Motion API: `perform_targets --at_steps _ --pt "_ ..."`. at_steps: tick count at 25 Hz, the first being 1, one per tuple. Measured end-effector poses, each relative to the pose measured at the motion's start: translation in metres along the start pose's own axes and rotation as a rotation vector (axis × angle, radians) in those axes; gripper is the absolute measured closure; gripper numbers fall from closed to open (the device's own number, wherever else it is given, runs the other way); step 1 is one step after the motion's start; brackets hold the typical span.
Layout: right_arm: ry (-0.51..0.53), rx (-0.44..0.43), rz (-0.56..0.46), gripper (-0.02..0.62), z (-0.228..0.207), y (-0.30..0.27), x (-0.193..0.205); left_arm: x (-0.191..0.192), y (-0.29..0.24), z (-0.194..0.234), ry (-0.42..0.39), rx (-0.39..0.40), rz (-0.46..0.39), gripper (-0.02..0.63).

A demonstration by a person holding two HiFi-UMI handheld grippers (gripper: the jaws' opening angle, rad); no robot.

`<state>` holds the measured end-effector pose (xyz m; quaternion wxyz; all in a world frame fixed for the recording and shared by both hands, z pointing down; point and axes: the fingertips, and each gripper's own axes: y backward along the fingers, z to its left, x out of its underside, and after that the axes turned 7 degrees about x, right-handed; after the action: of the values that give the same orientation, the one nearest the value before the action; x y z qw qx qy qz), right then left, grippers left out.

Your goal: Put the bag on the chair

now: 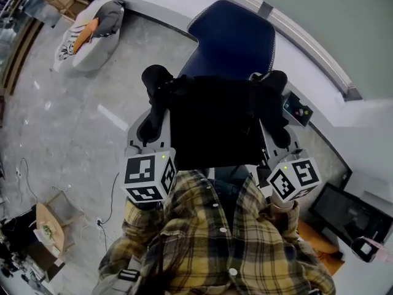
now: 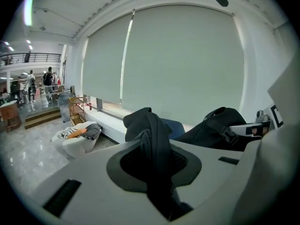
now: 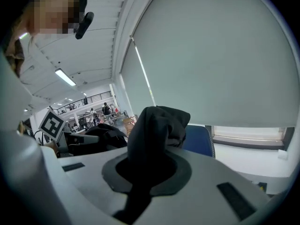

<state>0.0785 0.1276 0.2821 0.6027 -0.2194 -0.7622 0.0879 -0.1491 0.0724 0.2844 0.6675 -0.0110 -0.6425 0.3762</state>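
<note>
Head view: we hold the black bag up in front of the blue chair, carry step.
Left gripper and right gripper each pinch bag fabric; next we likely reach forward, lower onto seat, release.

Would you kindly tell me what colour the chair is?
The chair is dark blue, clearest in the head view.

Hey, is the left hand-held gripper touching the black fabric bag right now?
Touching: in the left gripper view, the left hand-held gripper is clamped on a fold of the black fabric bag.
</note>
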Motion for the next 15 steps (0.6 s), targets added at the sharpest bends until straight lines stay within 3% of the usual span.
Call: perform_targets --at_steps 15 --pt "0.055 -0.204 0.046 0.561 -0.058 -0.142 -0.092 -0.09 -0.108 0.029 0.072 -0.183 -0.035 0.525"
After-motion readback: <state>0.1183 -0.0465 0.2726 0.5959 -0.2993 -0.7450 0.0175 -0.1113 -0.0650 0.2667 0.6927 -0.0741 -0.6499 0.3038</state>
